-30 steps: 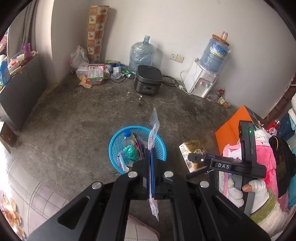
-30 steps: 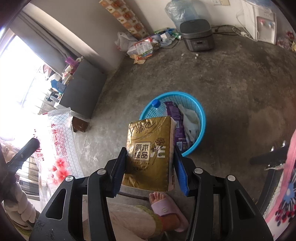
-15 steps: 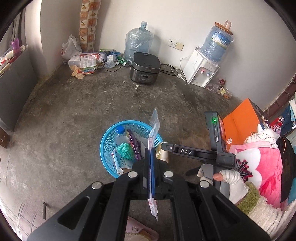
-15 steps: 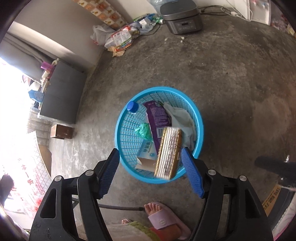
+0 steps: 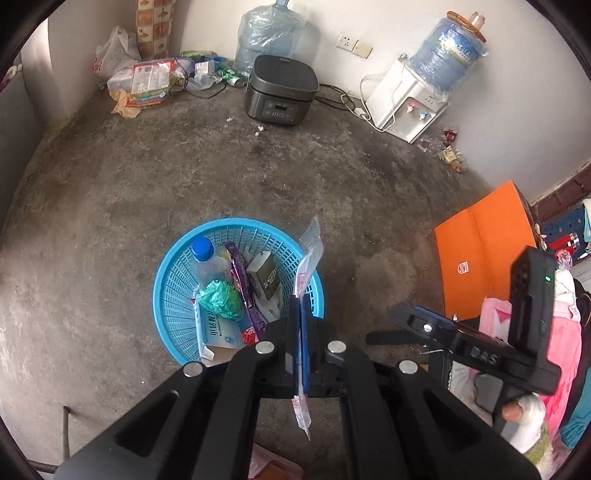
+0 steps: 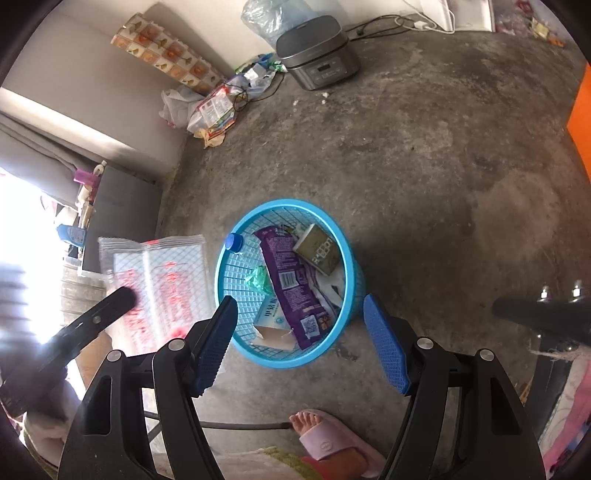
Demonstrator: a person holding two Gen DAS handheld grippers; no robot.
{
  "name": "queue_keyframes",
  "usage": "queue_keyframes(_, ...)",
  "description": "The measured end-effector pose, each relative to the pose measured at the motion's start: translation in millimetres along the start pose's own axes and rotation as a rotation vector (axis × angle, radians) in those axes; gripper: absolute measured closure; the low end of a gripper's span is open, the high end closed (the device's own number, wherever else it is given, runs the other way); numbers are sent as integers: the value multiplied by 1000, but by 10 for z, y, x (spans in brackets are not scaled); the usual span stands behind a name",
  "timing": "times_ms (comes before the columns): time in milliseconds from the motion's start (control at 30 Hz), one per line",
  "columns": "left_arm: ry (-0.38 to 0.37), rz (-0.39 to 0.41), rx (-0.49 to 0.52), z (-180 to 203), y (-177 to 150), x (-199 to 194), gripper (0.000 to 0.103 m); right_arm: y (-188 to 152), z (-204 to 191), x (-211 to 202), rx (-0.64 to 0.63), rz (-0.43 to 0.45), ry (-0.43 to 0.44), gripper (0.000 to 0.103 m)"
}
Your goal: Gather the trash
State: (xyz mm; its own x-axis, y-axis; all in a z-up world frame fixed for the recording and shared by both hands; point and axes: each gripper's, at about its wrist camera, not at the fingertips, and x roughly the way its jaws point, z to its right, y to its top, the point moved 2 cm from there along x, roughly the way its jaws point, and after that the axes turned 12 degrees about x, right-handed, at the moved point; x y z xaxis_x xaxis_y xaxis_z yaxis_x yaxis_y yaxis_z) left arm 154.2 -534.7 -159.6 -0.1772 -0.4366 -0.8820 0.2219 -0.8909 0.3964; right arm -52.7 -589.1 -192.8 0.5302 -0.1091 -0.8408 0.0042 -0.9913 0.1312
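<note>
Holding a clear printed bag clamped in my left tool, I hover by the blue basket. My right tool stands wide and empty. Next I judge the bag needs centring over the basket, then release.

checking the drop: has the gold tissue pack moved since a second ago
Yes. It was between the right tongs above the floor; now it lies inside the blue basket, beside the purple wrapper, and the tongs are empty.

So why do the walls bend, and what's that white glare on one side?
Both views are fisheye, so the wall and the floor's edge bow. In the right wrist view, window light blows out the left edge and smears the left claw holding the clear bag; the basket stays sharp.
</note>
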Motion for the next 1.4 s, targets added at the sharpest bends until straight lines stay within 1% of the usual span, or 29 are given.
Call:
queue_keyframes(100,-15,-4,-46,-70,51,326,102,14,43,15,15,-8,0,36)
queue_keyframes(133,-11,-14,-60,-94,48,437,99,11,53,9,20,-9,-2,36)
queue_keyframes(167,10,-37,-64,-114,41,530,86,4,67,0,24,-10,-2,36)
queue_keyframes(200,41,-61,-64,-124,33,609,80,-4,67,-10,23,-13,0,36)
queue_keyframes(233,59,-73,-62,-134,23,648,70,-14,64,-24,19,-13,3,36)
queue_keyframes(333,54,-54,-61,-153,-12,561,61,-34,51,-63,13,-14,6,36)
queue_keyframes(400,41,-27,-45,-133,-23,349,61,-36,45,-94,13,-11,13,36)
queue_keyframes(433,47,-3,-32,-135,-36,235,61,-33,30,-113,9,-9,17,36)
queue_keyframes(533,65,94,-25,-116,-83,-291,60,-57,-59,-179,-16,-2,39,36)
queue_keyframes(600,72,177,-27,-92,-158,-716,56,-124,-168,-256,-60,10,57,36)
queue_keyframes(633,83,218,-26,-70,-217,-942,50,-161,-236,-303,-86,18,67,36)
queue_keyframes(667,101,260,-25,-45,-296,-1171,42,-215,-314,-364,-121,27,78,36)
queue_keyframes(700,128,298,-30,-14,-382,-1393,39,-274,-401,-431,-164,39,92,36)
queue_keyframes(767,178,349,-49,52,-584,-1777,28,-404,-564,-582,-245,70,117,36)
queue_keyframes(800,203,373,-57,91,-711,-1957,26,-477,-642,-659,-284,80,135,36)
queue_keyframes(867,261,414,-81,156,-988,-2282,15,-636,-789,-821,-367,105,162,35)
queue_keyframes(900,294,431,-97,194,-1120,-2423,13,-717,-856,-902,-404,119,176,33)
queue_keyframes(933,332,454,-117,233,-1283,-2570,7,-807,-927,-982,-446,131,194,31)
queue_keyframes(1033,448,505,-200,356,-1809,-2925,6,-1077,-1099,-1199,-552,171,222,25)
queue_keyframes(1067,480,509,-235,383,-1977,-3020,5,-1169,-1152,-1265,-588,183,231,24)
queue_keyframes(1167,617,503,-378,491,-2464,-3241,6,-1443,-1282,-1445,-687,220,252,19)
queue_keyframes(1267,713,500,-510,564,-2848,-3438,5,-1706,-1347,-1611,-757,247,282,12)
queue_keyframes(1333,785,501,-578,591,-3087,-3577,5,-1857,-1375,-1719,-785,278,298,8)
queue_keyframes(1400,892,491,-622,646,-3248,-3645,5,-1999,-1409,-1823,-795,313,323,8)
